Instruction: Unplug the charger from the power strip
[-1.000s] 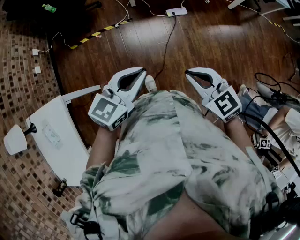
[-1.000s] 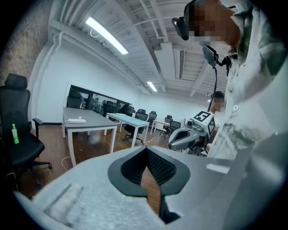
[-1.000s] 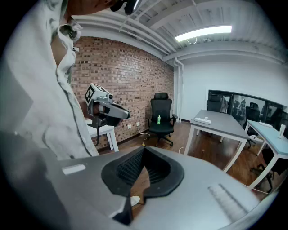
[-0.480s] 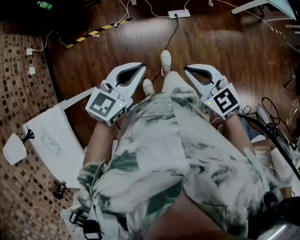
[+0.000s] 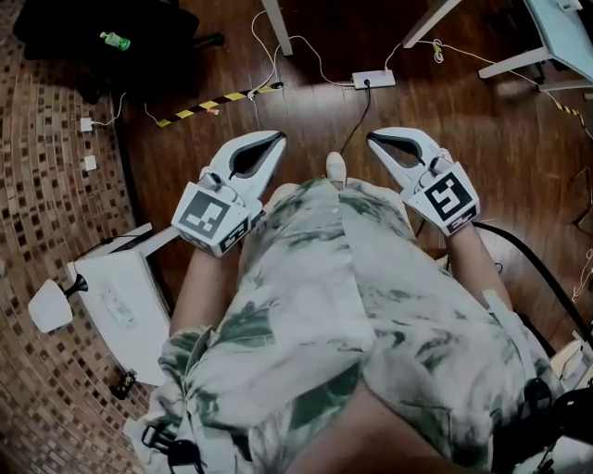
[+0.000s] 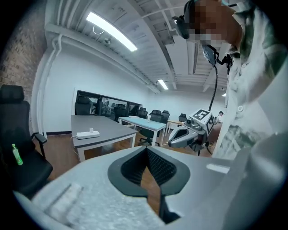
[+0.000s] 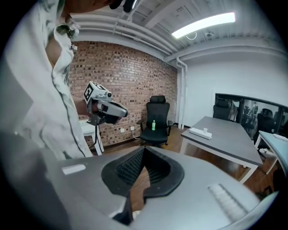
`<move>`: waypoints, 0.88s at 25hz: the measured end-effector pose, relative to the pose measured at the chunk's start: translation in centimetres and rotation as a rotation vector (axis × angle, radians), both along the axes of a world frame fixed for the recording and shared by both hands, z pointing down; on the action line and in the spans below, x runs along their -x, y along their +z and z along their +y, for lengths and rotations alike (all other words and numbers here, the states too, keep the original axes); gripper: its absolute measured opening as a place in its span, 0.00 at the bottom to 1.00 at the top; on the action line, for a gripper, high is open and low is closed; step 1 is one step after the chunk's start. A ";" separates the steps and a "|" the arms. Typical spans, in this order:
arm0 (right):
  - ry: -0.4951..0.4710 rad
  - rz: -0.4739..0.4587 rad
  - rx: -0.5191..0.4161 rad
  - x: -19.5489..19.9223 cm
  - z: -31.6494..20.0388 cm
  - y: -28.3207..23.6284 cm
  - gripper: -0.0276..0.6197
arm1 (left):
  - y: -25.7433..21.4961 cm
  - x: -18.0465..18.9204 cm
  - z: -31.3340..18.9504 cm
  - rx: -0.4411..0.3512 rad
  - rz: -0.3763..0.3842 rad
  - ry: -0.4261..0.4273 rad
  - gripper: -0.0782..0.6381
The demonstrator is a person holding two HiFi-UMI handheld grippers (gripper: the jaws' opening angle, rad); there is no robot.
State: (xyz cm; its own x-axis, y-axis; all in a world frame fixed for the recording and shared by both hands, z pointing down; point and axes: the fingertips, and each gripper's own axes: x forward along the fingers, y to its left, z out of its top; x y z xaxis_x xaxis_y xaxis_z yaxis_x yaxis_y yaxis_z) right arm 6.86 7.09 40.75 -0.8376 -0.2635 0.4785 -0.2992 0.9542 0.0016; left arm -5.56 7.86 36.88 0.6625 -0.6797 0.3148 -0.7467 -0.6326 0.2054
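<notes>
Head view, Ben: that white floor strip ahead of both tools, with the black cable running into it. Is that ours?

Doubtful, Ana. I see only a dark plug there, no charger body. Look in the left gripper view: a second one, the table strip, lies on the grey table, and a small white block stands on it. I take that block for the charger.

Which way from the tools?

From the left gripper it sits left of where the jaws point. From the right gripper it sits right of the jaws' line. The two tools toe in toward each other, so I judge it roughly ahead, between them, and well apart from both.

Long axis?

Crosswise to both tools, along the table's near edge, close to the corner on the left gripper's side. The charger stands past the middle, toward the strip's right-hand end, so the pull should go straight up off the strip.

Which hand, then?

Neither is plainly nearer. The table leg at the top of the head view stands ahead of the left gripper, so I'd lean left to pin the strip and right to pull.

And the jaws?

Both tools have their pads pressed together with nothing between them. Each must spread before it can take anything.
</notes>
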 end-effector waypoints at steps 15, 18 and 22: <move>0.029 0.033 0.028 4.2 -14.9 2.9 0.05 | 3.2 4.4 -14.0 0.014 0.046 0.007 0.11; 0.044 0.055 0.035 6.1 -18.8 3.2 0.05 | 3.5 6.2 -19.0 -0.002 0.060 0.038 0.11; 0.067 0.099 0.016 8.7 -22.9 3.0 0.05 | 3.2 8.3 -24.0 -0.026 0.058 0.112 0.11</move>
State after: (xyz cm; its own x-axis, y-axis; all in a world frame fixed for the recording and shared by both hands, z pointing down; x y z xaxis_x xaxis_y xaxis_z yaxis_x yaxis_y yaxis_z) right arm -1.85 -15.81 43.79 -0.7668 -0.3088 0.5627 -0.3613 0.9322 0.0193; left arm -13.89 -16.18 40.07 0.7513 -0.6079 0.2570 -0.6584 -0.7171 0.2287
